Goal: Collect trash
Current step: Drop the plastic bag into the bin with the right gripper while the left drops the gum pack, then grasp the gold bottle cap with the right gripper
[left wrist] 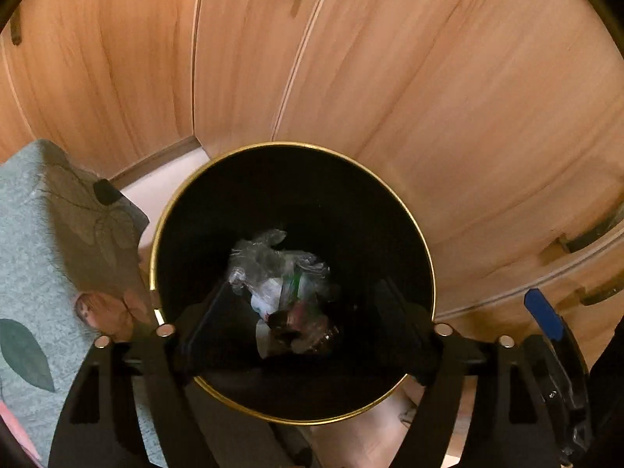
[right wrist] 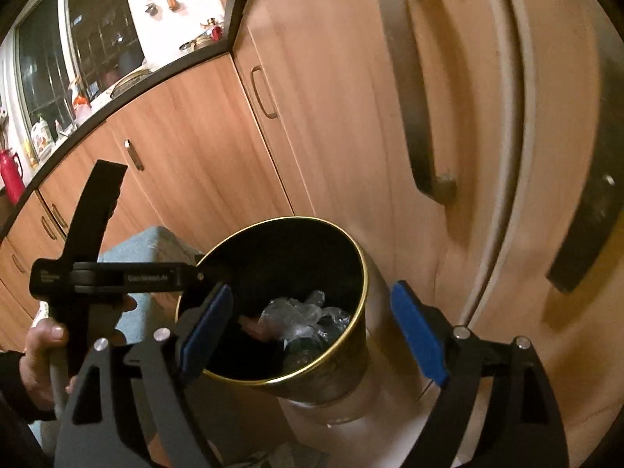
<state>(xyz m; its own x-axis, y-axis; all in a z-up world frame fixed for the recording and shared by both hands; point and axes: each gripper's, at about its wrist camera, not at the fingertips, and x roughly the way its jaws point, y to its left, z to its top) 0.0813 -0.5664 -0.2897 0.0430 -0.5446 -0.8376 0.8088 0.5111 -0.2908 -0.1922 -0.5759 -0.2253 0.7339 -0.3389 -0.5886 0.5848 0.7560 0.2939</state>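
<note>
The crumpled clear plastic trash (left wrist: 279, 269) lay at the bottom of the black bin (left wrist: 292, 152), mixed with white and green scraps. The bin, round with a gold rim, stood on the floor just beside the wooden cabinet doors (left wrist: 448, 117); from the right wrist view its outer wall looked silvery (right wrist: 374, 351) and the same plastic (right wrist: 300, 319) showed inside.

We held the left gripper (left wrist: 308, 304) directly above the bin's mouth, its two dark fingers spread wide and reaching down into the opening, with nothing between them. Our right gripper (right wrist: 314, 327) hovered at the bin's rim, jaws wide apart: one blue pad (right wrist: 204, 329) sat over the near-left rim and the other pad outside the bin's right wall, gripping nothing. In that view the left gripper's body (right wrist: 101, 277) reached across to the rim, and our left hand (right wrist: 41, 355) grasped its handle.

To the left of the bin stood a seat in pale green cloth with a leaf pattern (left wrist: 35, 234). A large metal door handle (right wrist: 409, 89) curved down the cabinet behind, and a dark countertop (right wrist: 117, 97) carried jars and a red flask (right wrist: 11, 179) below a window.
</note>
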